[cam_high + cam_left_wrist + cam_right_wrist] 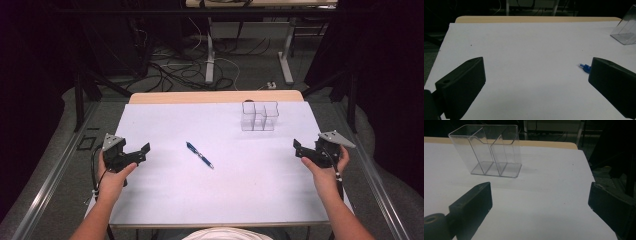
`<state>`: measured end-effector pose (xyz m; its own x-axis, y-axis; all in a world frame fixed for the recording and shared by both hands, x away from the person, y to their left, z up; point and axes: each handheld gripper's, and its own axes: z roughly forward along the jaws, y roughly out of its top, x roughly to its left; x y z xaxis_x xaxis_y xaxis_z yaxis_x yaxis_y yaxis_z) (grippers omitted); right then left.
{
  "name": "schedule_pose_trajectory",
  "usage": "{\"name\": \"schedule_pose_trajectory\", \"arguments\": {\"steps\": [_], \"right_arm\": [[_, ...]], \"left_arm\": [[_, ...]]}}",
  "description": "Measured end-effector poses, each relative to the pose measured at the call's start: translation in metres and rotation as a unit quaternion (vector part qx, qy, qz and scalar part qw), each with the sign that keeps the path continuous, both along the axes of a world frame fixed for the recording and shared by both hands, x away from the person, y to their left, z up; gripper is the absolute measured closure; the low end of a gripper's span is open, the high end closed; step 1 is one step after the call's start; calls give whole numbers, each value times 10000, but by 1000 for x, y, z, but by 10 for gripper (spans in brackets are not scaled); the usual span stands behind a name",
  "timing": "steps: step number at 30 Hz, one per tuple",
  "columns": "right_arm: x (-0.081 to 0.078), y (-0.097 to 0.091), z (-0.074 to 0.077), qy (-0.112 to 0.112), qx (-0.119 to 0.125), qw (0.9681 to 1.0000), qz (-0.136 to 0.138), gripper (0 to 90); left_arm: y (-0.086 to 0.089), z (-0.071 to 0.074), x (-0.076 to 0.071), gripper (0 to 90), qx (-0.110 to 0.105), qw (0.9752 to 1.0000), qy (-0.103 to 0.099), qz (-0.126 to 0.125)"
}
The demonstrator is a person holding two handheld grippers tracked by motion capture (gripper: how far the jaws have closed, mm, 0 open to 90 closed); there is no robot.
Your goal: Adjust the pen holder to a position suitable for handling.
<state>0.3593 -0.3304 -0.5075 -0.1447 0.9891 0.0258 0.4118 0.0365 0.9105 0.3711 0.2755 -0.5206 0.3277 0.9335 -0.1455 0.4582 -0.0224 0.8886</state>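
A blue pen [200, 155] lies slantwise on the white table top [200, 195], near the middle. A clear plastic organiser [259, 116] with several compartments stands upright and empty at the back right. My left gripper [134, 150] hovers at the table's left side, open, with nothing between its jaws. In the left gripper view its jaws stand wide apart [536, 80], and the pen's end [584, 67] peeks out beside the right jaw. My right gripper [306, 150] is held at the right edge, open and empty. The right gripper view [540, 202] looks towards the organiser [489, 152].
The table's wooden far edge [215, 96] lies behind the white sheet. Beyond it are desk legs [210, 60] and loose cables [170, 70] on the floor. Metal rails [50, 180] run along both sides of the table. Dark drapes close in left and right.
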Motion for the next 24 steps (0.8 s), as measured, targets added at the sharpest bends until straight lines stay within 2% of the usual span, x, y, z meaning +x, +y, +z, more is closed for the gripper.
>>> {"name": "schedule_pose_trajectory", "arguments": {"steps": [3, 4, 5, 7, 8, 11, 12, 13, 18, 19, 21, 24], "right_arm": [[3, 2, 3, -1, -68, 10000, -55, 129], [5, 3, 4, 38, -104, 9999, -15, 151], [9, 7, 7, -10, -244, 9997, 49, 176], [11, 8, 9, -55, -257, 9996, 83, 204], [16, 12, 14, -72, -307, 9993, 193, 282], [27, 14, 20, -171, -250, 9989, 348, 379], [27, 14, 20, -171, -250, 9989, 348, 379], [38, 18, 24, -207, -263, 9986, 401, 409], [58, 25, 31, -24, -259, 9983, 521, 447], [58, 25, 31, -24, -259, 9983, 521, 447], [69, 28, 36, 142, -178, 9982, 554, 476], [78, 30, 40, 215, -243, 9977, 594, 482]], "left_arm": [[-1, -1, 2, 9, 27, 10000, -16, -11], [-1, -1, 2, 9, 38, 10000, -19, -21], [-1, -1, 2, 10, 44, 10000, -4, -33], [-1, -1, 1, 10, 57, 10000, -7, -43], [-1, -1, 0, 17, 47, 10000, -16, -25], [-1, 1, -1, 32, 21, 10000, -56, 7], [-1, 2, -2, 32, 31, 10000, -55, 15], [-1, 3, -3, 39, 25, 10000, -46, 4], [-1, 4, -5, 48, 10, 10000, -60, -10], [-1, 4, -6, 48, 12, 10000, -67, -12], [-1, 5, -6, 56, 7, 10000, -77, -21], [-1, 4, -6, 61, 9, 10000, -68, -34]]}}
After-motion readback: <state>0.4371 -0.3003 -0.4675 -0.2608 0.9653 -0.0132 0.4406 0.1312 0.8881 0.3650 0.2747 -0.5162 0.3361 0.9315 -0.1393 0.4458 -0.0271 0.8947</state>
